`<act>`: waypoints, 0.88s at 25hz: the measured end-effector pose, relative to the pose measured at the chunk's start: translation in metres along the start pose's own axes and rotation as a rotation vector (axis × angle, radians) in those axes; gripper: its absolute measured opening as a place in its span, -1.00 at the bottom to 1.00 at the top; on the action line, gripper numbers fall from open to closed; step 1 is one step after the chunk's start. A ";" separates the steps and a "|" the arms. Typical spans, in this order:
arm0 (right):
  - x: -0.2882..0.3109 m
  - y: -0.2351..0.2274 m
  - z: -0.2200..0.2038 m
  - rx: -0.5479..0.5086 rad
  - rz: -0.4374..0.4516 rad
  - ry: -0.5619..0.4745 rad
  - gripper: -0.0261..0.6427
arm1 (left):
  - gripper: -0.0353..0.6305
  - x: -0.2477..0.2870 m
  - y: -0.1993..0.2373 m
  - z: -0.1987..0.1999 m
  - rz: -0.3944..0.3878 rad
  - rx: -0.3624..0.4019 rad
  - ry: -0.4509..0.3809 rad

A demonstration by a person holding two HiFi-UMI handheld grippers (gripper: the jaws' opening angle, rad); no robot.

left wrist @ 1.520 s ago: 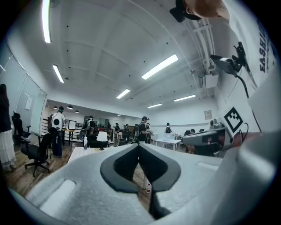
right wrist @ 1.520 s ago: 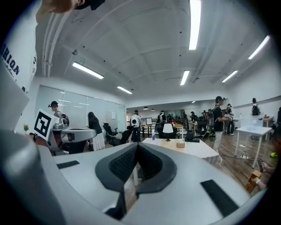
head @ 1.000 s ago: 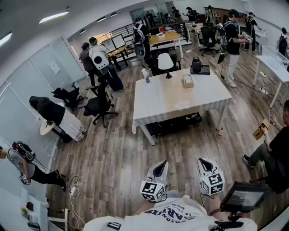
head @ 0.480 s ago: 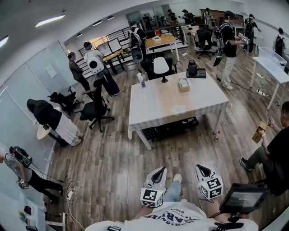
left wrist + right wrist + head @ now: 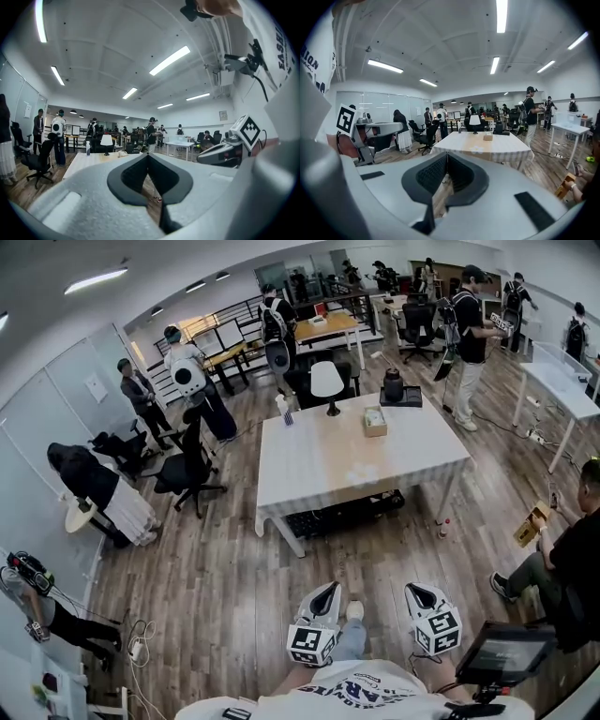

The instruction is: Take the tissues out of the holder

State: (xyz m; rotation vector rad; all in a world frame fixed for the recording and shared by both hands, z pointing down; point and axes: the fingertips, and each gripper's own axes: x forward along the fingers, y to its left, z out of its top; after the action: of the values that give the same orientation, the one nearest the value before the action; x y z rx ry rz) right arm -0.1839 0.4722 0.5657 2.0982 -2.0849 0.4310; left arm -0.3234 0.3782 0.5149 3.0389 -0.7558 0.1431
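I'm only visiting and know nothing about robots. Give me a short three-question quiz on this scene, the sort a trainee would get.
1. True or false: the tissue box sits on the table.
2. Pick one. The jaws of the left hand-held gripper and the right hand-held gripper are:
A) wide open
B) shut, with nothing between them
C) shut on a tissue
3. Short answer: what lies between the two hand-held grippers and the table?

Key
1. True.
2. B.
3. A stretch of wood floor; the table has not been reached yet.
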 end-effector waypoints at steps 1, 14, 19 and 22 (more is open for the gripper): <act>0.004 -0.001 0.003 -0.003 -0.001 0.000 -0.89 | -0.88 0.003 0.004 0.001 0.001 -0.002 -0.003; 0.079 -0.033 0.019 0.049 0.001 0.002 -0.89 | -0.88 0.071 0.062 -0.006 0.004 -0.020 0.004; 0.113 -0.051 0.027 0.065 -0.017 0.024 -0.89 | -0.88 0.100 0.092 -0.007 0.003 0.008 0.000; 0.134 -0.056 0.040 0.051 -0.014 0.021 -0.89 | -0.88 0.114 0.113 -0.009 0.014 -0.006 0.007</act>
State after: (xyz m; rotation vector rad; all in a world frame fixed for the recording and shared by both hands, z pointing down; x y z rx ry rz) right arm -0.1259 0.3332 0.5740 2.1247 -2.0680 0.5077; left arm -0.2773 0.2250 0.5320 3.0267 -0.7761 0.1506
